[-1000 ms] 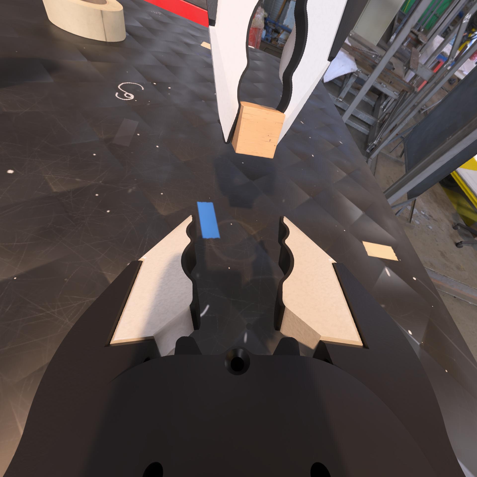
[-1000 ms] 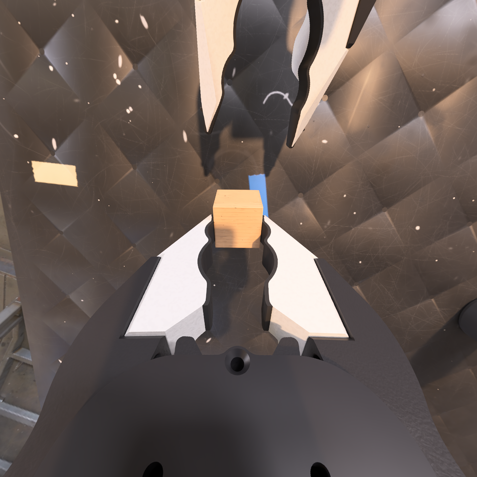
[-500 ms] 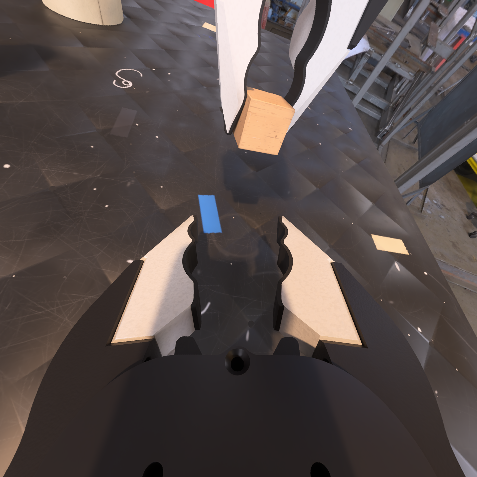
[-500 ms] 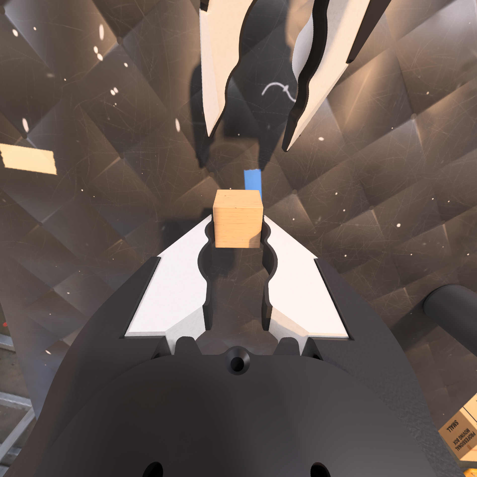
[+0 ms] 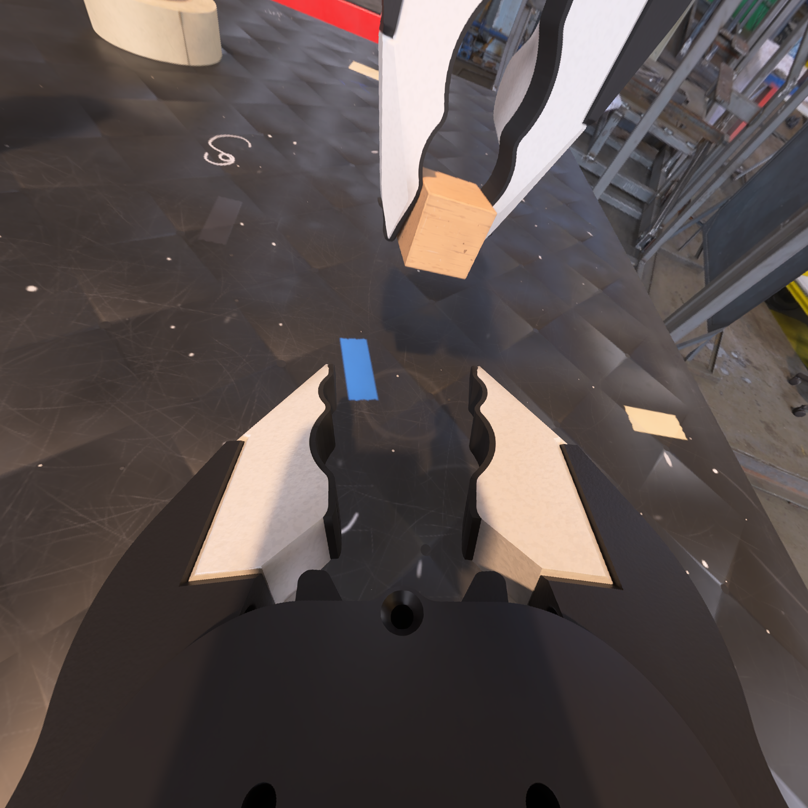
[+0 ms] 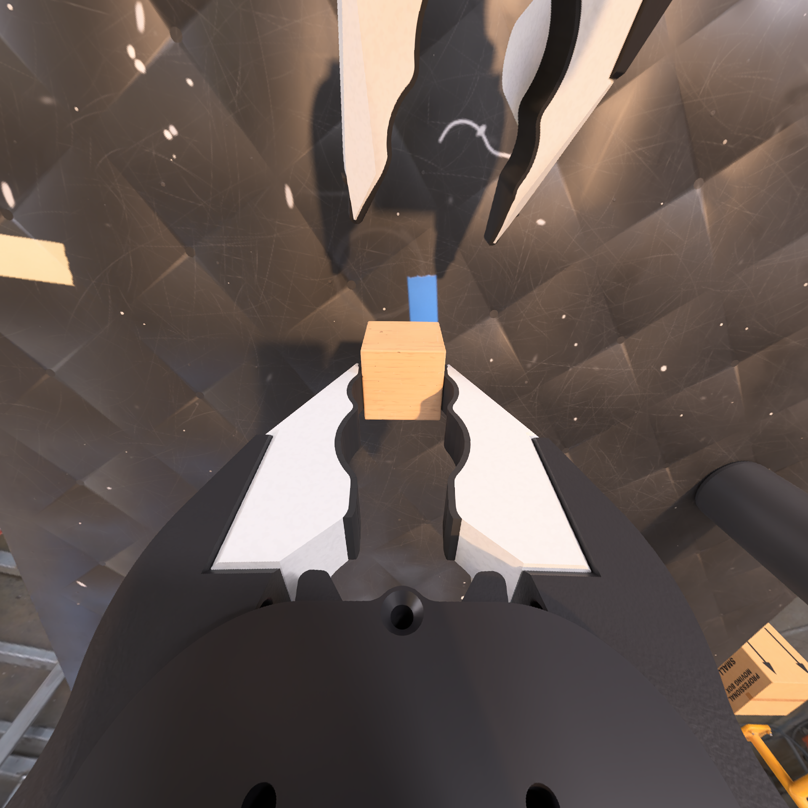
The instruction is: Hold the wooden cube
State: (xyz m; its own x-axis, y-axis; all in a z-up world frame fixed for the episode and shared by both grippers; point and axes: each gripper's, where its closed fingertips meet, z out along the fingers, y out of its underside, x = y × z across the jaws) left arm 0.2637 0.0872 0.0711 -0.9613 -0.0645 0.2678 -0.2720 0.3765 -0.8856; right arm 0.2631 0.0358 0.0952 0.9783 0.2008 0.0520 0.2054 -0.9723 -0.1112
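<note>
The wooden cube (image 6: 401, 371) is a small light-brown block clamped between the tips of my right gripper (image 6: 401, 369), which is shut on it and holds it above the dark table (image 6: 612, 350). In the left wrist view the cube (image 5: 446, 227) hangs in the air between the right gripper's white fingers (image 5: 406, 131), with its shadow on the table below. My left gripper (image 5: 402, 371) is open and empty, low over the table, facing the cube from a short way off. It also shows in the right wrist view (image 6: 422, 231), open, beyond the cube.
A blue tape strip (image 5: 358, 369) lies on the table between the two grippers. A tan tape patch (image 5: 653, 422) lies near the table's right edge. A cream ring-shaped object (image 5: 157, 26) stands at the far left. Metal racks (image 5: 699, 109) stand beyond the table edge.
The right gripper has lifted the cube higher off the table and the cube has tilted a little in the left wrist view. The left gripper stays open and has hardly moved.
</note>
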